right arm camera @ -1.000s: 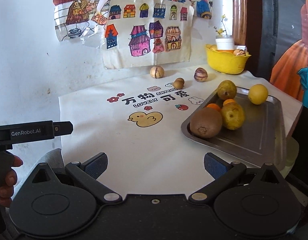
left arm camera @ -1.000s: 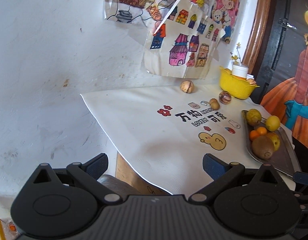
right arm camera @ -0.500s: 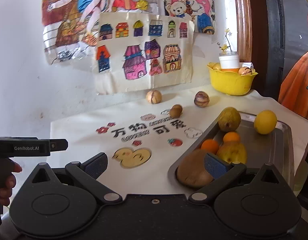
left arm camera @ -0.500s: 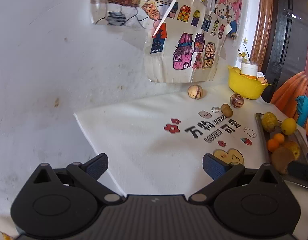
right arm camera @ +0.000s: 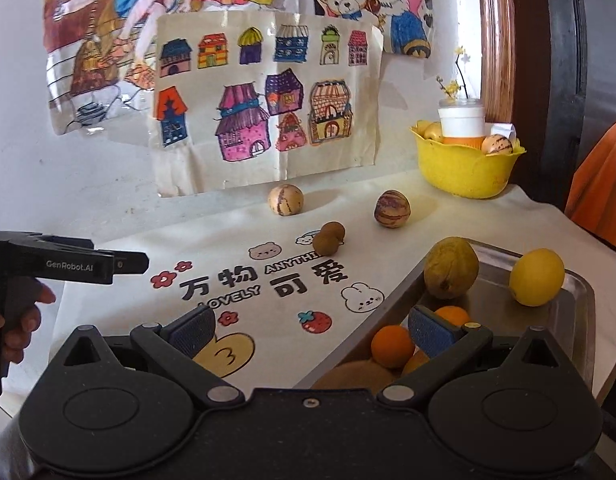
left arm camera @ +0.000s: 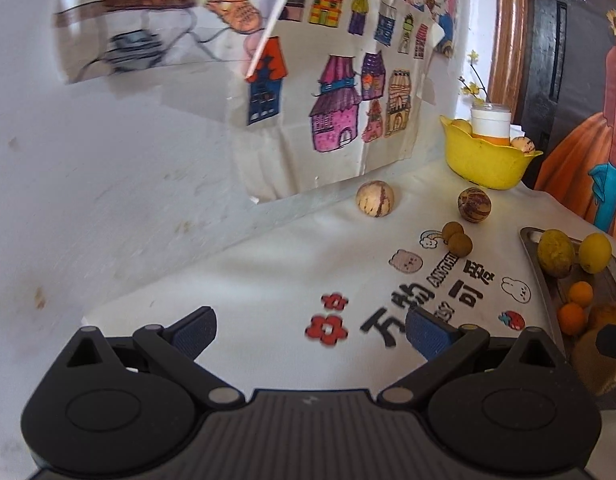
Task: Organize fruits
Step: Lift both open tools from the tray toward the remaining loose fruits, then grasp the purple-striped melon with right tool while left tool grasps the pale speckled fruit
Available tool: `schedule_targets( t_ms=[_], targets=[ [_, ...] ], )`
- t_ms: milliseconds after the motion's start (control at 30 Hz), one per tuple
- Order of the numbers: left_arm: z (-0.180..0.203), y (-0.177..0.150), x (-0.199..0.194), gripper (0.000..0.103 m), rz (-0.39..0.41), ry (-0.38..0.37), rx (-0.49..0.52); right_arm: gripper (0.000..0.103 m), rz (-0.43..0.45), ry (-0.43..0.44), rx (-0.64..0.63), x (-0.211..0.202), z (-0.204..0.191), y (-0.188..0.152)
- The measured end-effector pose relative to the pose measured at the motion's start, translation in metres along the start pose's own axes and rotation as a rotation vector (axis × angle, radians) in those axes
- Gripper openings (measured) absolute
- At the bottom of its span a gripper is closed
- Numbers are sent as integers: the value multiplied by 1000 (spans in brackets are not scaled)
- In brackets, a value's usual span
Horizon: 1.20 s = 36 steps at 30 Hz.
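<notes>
On the white printed cloth lie a pale striped fruit, a darker striped fruit and two small brown longans. The same fruits show in the left wrist view: pale fruit, dark fruit, longans. A metal tray at right holds a greenish-brown fruit, a lemon, small oranges and a kiwi partly hidden behind my right gripper. That gripper is open over the tray's near-left edge. My left gripper hangs open and empty above the cloth.
A yellow bowl with a white cup and fruits stands at the back right. Drawings hang on the wall behind. A hand holds the left gripper at the left edge. The table ends just right of the tray.
Both grippers have moved forward toward the fruits on the cloth; the right one now reaches over the tray's near edge. Neither has taken hold of anything.
</notes>
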<state>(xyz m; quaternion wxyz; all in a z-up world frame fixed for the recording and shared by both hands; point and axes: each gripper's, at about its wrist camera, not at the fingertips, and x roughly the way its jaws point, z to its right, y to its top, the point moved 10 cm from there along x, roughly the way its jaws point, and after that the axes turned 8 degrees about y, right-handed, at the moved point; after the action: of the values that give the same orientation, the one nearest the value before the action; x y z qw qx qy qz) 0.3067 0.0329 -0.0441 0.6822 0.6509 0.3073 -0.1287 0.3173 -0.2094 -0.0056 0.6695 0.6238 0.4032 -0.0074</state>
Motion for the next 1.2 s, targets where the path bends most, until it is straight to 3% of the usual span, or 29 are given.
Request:
schedule_targets(
  t_ms=[233, 433, 700, 1200],
  targets=[
    [21, 20, 31, 103, 16, -123, 108, 102, -80, 36, 9, 22, 18, 26],
    [34, 40, 55, 103, 48, -123, 201, 102, -146, 23, 28, 54, 38, 71],
    [63, 86, 97, 103, 77, -102, 260, 102, -232, 8, 343, 113, 87, 125],
    [95, 94, 159, 103, 47, -121, 210, 102, -267, -73, 488, 194, 129, 116]
  ],
)
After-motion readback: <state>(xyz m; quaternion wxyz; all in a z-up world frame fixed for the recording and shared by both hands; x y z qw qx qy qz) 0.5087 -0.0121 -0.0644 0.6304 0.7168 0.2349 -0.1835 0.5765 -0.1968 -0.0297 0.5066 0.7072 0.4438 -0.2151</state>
